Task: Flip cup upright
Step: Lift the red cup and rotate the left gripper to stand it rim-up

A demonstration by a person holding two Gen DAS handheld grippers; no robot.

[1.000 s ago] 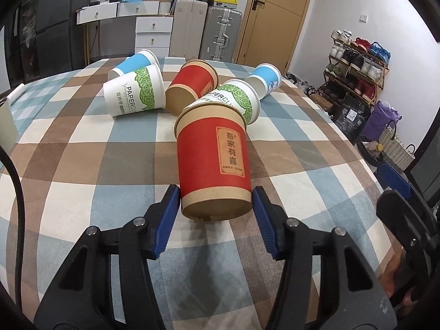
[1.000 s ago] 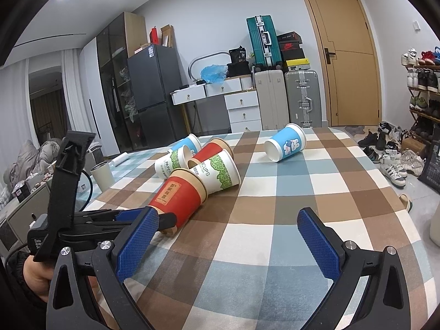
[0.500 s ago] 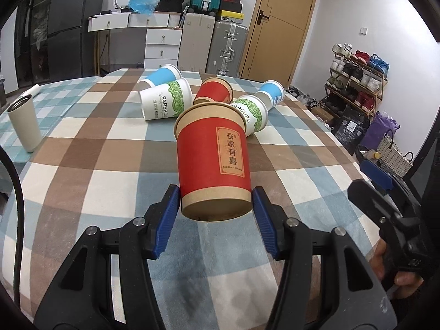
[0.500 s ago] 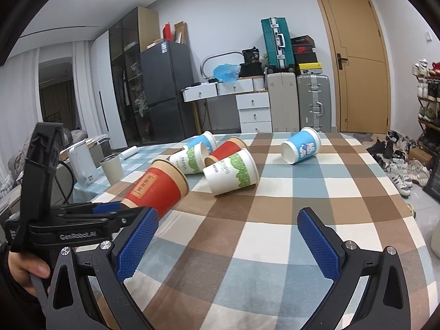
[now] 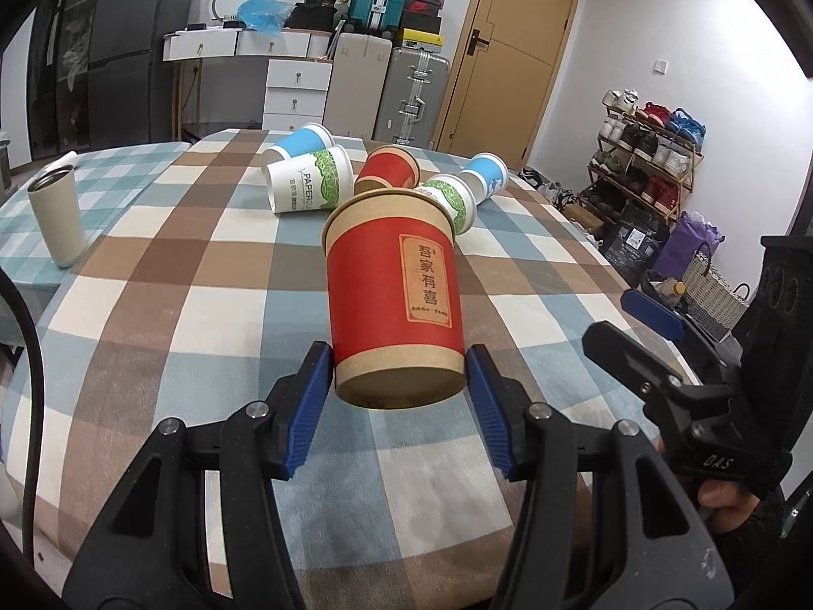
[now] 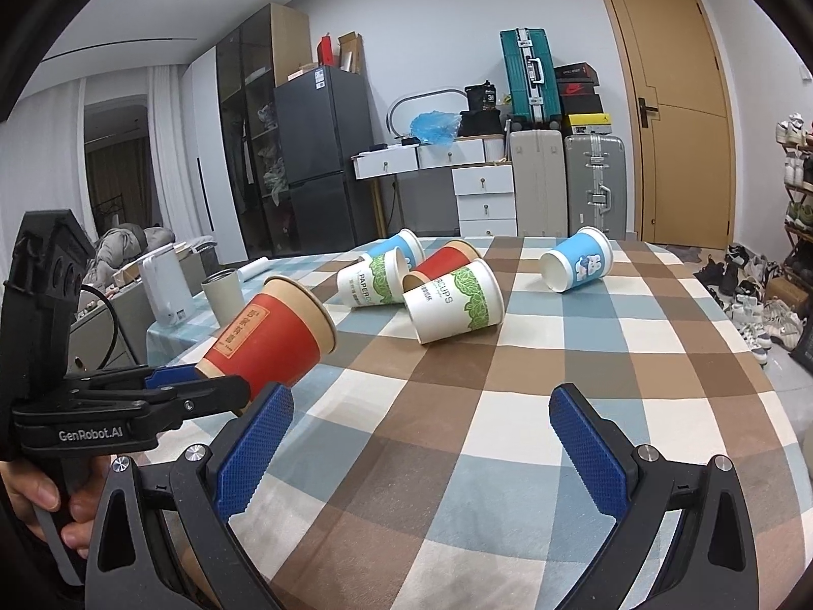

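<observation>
Checked table w/ five cups lying on sides at far end, grey tumbler upright at left edge. Left tongs clamped on red cup near its base, lifted off cloth, tilted, mouth pointing away. Right tongs wide open, nothing held, beside it.

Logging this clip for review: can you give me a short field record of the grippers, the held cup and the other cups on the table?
left gripper: shut on the red cup near its base
red cup pose: lifted off the checked tablecloth, tilted, rim up and away
right gripper: open, empty, over the cloth
lying cups: five on their sides, including a blue cup apart from the cluster
grey tumbler: upright on the adjoining table
</observation>
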